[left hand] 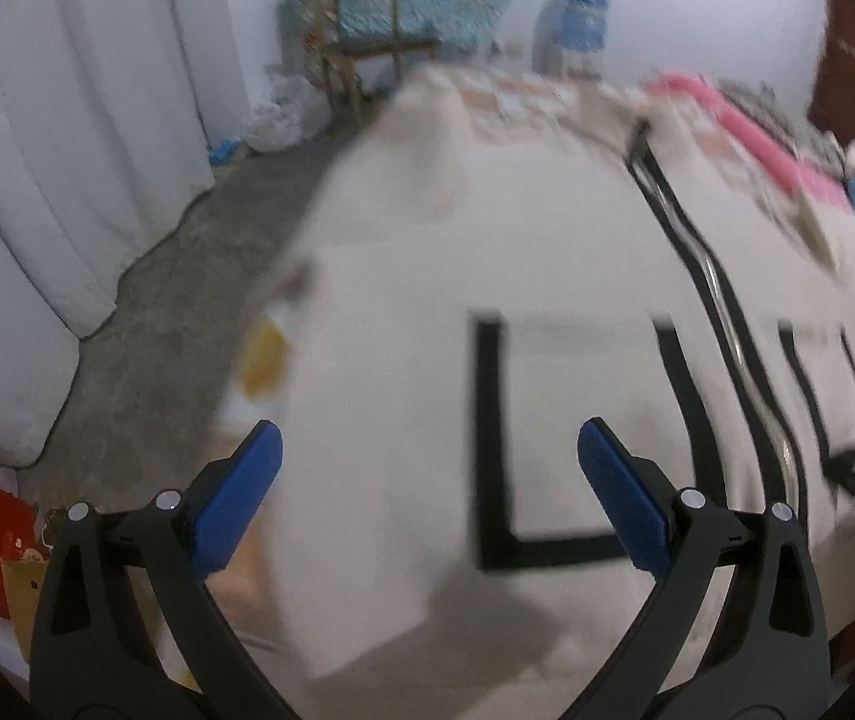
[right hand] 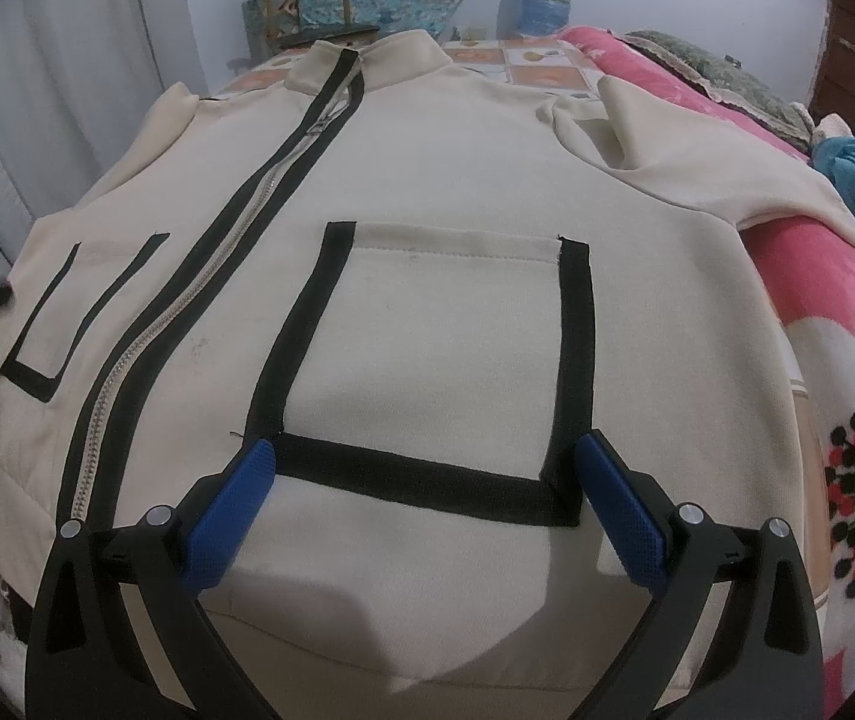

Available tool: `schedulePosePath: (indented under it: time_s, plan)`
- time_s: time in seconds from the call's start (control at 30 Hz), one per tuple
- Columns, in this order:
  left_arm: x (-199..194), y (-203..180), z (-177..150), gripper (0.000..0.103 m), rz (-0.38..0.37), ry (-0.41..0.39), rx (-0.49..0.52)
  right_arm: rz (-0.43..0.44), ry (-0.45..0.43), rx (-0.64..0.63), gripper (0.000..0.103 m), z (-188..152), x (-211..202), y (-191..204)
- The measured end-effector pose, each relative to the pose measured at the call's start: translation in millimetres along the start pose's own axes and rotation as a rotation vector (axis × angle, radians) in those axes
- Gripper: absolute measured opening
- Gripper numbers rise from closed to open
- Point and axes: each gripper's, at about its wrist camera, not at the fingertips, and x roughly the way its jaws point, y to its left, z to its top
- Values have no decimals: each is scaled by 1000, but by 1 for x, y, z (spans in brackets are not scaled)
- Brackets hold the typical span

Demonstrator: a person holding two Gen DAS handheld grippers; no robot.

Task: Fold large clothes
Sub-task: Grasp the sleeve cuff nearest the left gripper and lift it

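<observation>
A cream zip-up jacket (right hand: 439, 192) with black trim and black-outlined pockets lies front-up on a bed, collar at the far end. Its zipper (right hand: 199, 264) runs down the left half in the right wrist view. My right gripper (right hand: 427, 468) is open just above the hem, its blue pads either side of the right pocket (right hand: 439, 348). In the blurred left wrist view the same jacket (left hand: 403, 276) fills the frame, and my left gripper (left hand: 430, 450) is open above its left side near the other pocket (left hand: 547, 420). Nothing is between either pair of fingers.
A pink floral blanket (right hand: 835, 312) covers the bed to the right of the jacket. White curtains (left hand: 55, 138) hang at the left above a grey floor (left hand: 175, 312). A wooden chair (left hand: 361, 42) stands by the far wall. Red and yellow paper bags (left hand: 1, 546) sit at lower left.
</observation>
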Motion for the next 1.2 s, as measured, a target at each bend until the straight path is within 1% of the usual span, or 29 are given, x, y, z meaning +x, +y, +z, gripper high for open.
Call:
schedulePosePath:
  time_s: [0.1,0.17,0.23,0.3,0.37,0.43,0.5,0.53,0.63,0.67,0.73,0.83,0.9,0.93,1.03,1.07,1.2]
  plan:
    - [-9,34,23,96,-16,-60,-79,4,6,-12,97,1,1,0]
    - [-12,55,36,95,-28,-94,-124,6,23,-19,96,3,1,0]
    - [-10,76,47,95,-50,-117,-172,11,60,-27,96,6,1,0]
    - [-4,100,57,95,-93,-115,-247,14,80,-27,96,10,0,1]
    - [6,125,61,95,-158,-101,-341,20,72,-27,96,14,-3,4]
    - [18,146,62,95,-209,-77,-427,51,54,-32,96,20,-9,11]
    - [38,174,59,95,-276,-30,-549,93,37,-46,96,26,-13,22]
    - [44,181,55,95,-302,-15,-587,112,31,-60,96,30,-15,29]
    - [75,212,38,95,-442,73,-760,143,21,-120,96,39,-13,53]
    - [90,223,28,95,-500,107,-828,144,20,-136,96,42,-12,58]
    - [109,232,14,95,-577,152,-908,140,26,-176,96,49,-7,75]
    - [144,243,-13,95,-729,231,-1040,144,55,-206,96,57,3,94]
    - [169,249,-40,95,-854,283,-1159,143,85,-226,96,61,10,108]
    - [180,251,-51,95,-901,300,-1202,140,96,-236,96,62,13,114]
    - [203,251,-73,95,-985,327,-1272,111,121,-278,96,66,19,134]
    - [215,249,-82,95,-1027,338,-1297,100,123,-293,96,66,19,140]
    - [250,241,-103,95,-1123,390,-1347,58,129,-342,96,66,20,158]
